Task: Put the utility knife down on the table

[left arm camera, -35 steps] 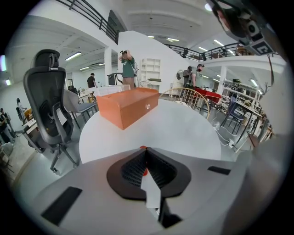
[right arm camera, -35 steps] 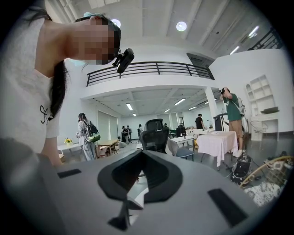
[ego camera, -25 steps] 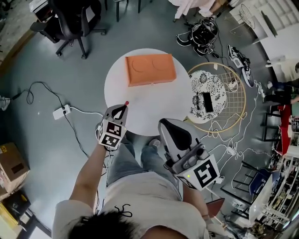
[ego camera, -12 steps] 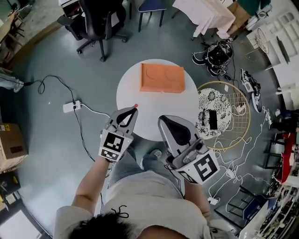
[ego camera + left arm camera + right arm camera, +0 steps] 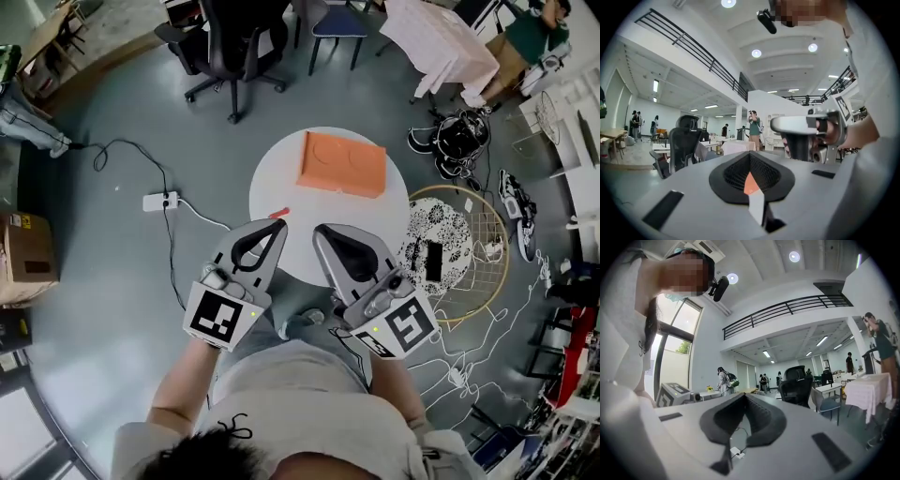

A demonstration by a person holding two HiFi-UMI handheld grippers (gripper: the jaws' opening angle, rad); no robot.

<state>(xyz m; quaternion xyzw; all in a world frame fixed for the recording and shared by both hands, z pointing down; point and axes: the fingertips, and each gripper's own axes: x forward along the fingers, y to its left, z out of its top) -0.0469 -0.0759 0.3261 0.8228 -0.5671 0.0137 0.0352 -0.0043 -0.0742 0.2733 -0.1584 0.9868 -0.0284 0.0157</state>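
Observation:
The utility knife (image 5: 279,213), small and red-orange, lies flat on the round white table (image 5: 319,208) near its left front edge. My left gripper (image 5: 279,224) hovers just behind the knife with its jaws shut and empty, tips a little apart from it. In the left gripper view its tips (image 5: 750,153) meet, and only a sliver of orange and white shows through the slit. My right gripper (image 5: 321,230) is beside it over the table's front edge, shut on nothing, with its tips (image 5: 743,395) touching. An orange box (image 5: 342,164) rests at the table's far side.
Office chairs (image 5: 230,42) stand beyond the table. A power strip (image 5: 161,200) and its cable lie on the floor at the left. A round wire rack with a patterned disc (image 5: 441,234) sits to the right, and a cardboard box (image 5: 28,248) is at far left.
Both grippers have risen toward the head camera and look larger. The left gripper's tips have drawn slightly back from the knife, which stays in the same spot on the table.

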